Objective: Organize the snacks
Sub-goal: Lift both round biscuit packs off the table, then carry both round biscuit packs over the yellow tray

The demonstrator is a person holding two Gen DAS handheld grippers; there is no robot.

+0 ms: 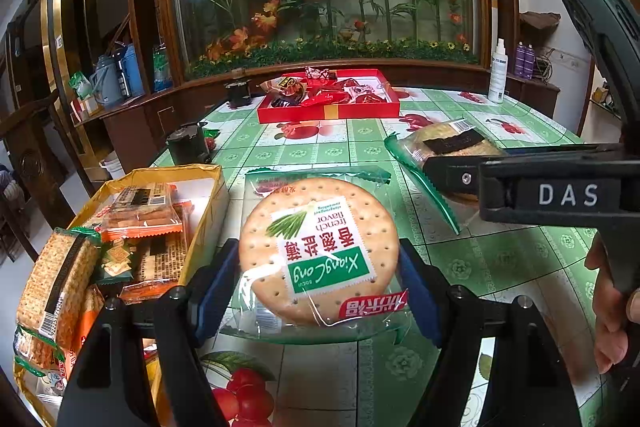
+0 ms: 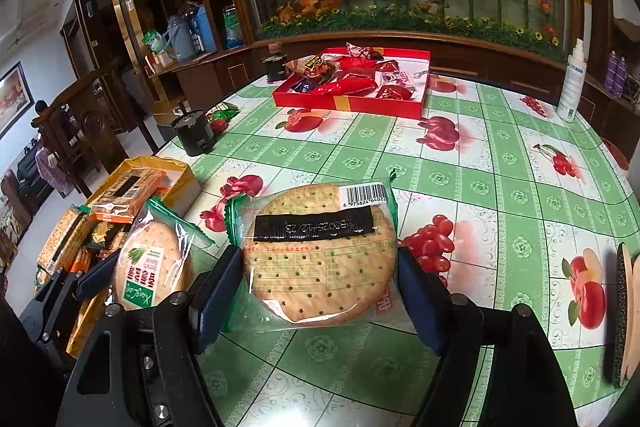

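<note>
My left gripper (image 1: 319, 287) is shut on a round cracker pack (image 1: 316, 247) with a green and white label, held above the table; it also shows in the right wrist view (image 2: 150, 267). My right gripper (image 2: 320, 287) is shut on a second round cracker pack (image 2: 320, 251), barcode side up, held above the table; this pack also shows in the left wrist view (image 1: 448, 143) to the right. A yellow box (image 1: 208, 211) of cracker packs stands at the left, also in the right wrist view (image 2: 180, 179).
A red tray (image 1: 328, 111) of red-wrapped snacks sits at the table's far side, also in the right wrist view (image 2: 348, 103). A black canister (image 2: 194, 135) stands at the left edge. A white spray bottle (image 2: 572, 83) stands at the far right. A round coaster-like thing (image 2: 624, 315) sits at the right edge.
</note>
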